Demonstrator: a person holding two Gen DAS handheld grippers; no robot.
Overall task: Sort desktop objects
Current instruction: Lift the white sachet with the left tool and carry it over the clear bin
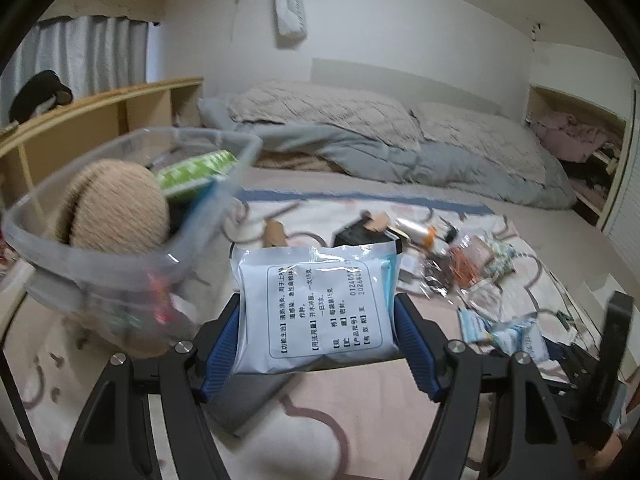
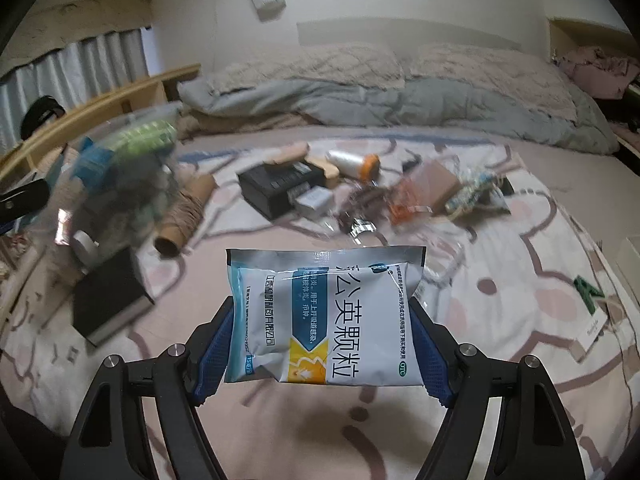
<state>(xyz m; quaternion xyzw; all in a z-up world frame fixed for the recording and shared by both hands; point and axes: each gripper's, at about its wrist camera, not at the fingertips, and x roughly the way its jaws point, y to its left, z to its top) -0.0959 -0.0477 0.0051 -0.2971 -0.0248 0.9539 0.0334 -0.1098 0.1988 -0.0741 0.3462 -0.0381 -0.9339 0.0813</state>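
White foil medicine sachet point(image 1: 316, 304) printed with black text sits clamped in the left gripper point(image 1: 316, 340), right of a blurred clear plastic bin point(image 1: 120, 216). The right gripper point(image 2: 320, 344) pinches a matching blue-and-white sachet point(image 2: 324, 316).

The left gripper point(image 1: 316, 344) fills the lower part of its frame: matte black linkage arms with triangular cut-outs, round silver screws at the pivots, and ribbed blue pads point(image 1: 222, 344) lining the fingers. The right gripper point(image 2: 322, 344) is built the same, with blue pads point(image 2: 434, 356) and silver screws.
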